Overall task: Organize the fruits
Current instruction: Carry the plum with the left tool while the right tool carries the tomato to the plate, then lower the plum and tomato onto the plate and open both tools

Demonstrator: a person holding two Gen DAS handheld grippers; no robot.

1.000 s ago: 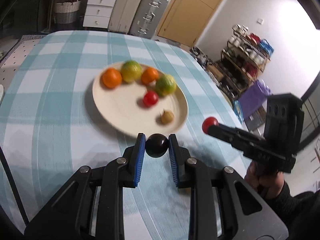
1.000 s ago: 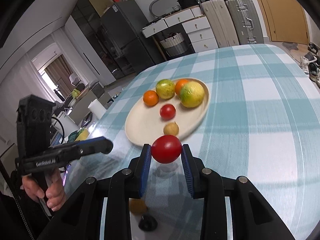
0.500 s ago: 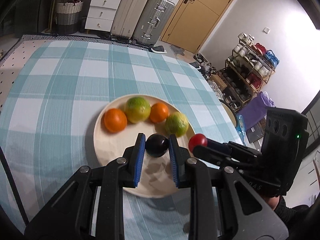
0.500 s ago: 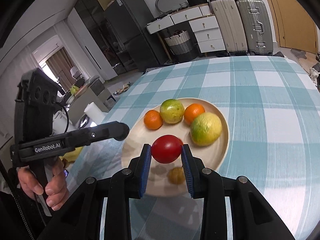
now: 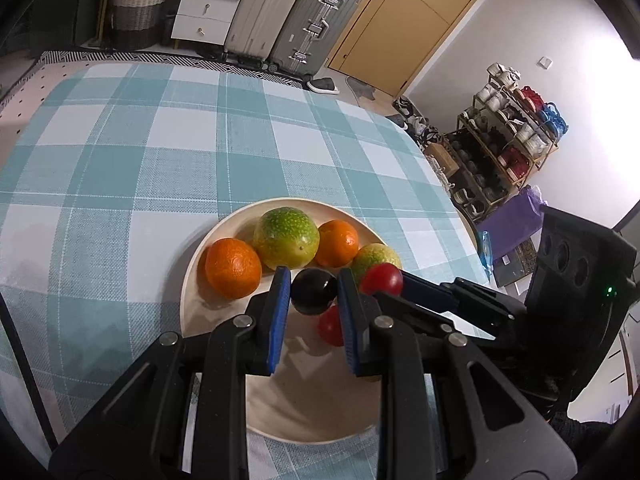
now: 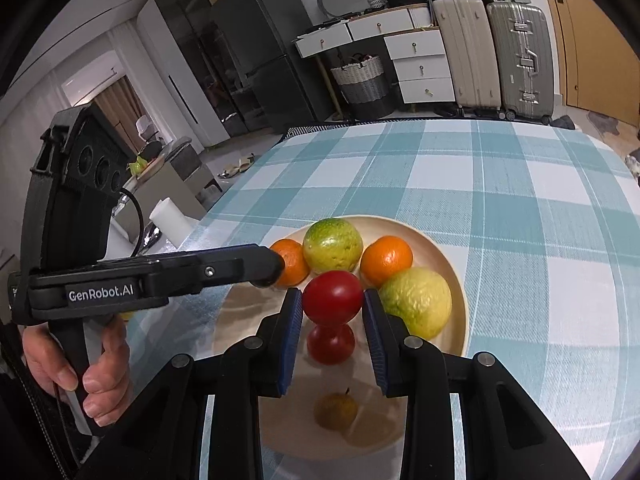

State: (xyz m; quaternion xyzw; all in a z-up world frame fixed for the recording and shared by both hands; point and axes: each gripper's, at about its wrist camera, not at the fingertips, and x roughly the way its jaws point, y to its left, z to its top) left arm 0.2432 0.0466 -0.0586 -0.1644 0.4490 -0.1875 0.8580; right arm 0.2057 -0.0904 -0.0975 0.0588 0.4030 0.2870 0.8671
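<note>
We hold a dark plum (image 5: 313,291) pinched in the left gripper (image 5: 313,300) and a red tomato (image 6: 332,298) clamped in the right gripper (image 6: 331,312), both poised above the cream plate (image 6: 444,258), presumably to set them down. Beneath the right fingers lie another tomato (image 6: 330,344) and a small brown fruit (image 6: 335,411); ahead sit oranges and green-yellow citrus.

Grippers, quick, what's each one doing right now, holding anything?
Left gripper: closed on the dark plum, above the plate.
Right gripper: closed on a red tomato, above the plate.
</note>
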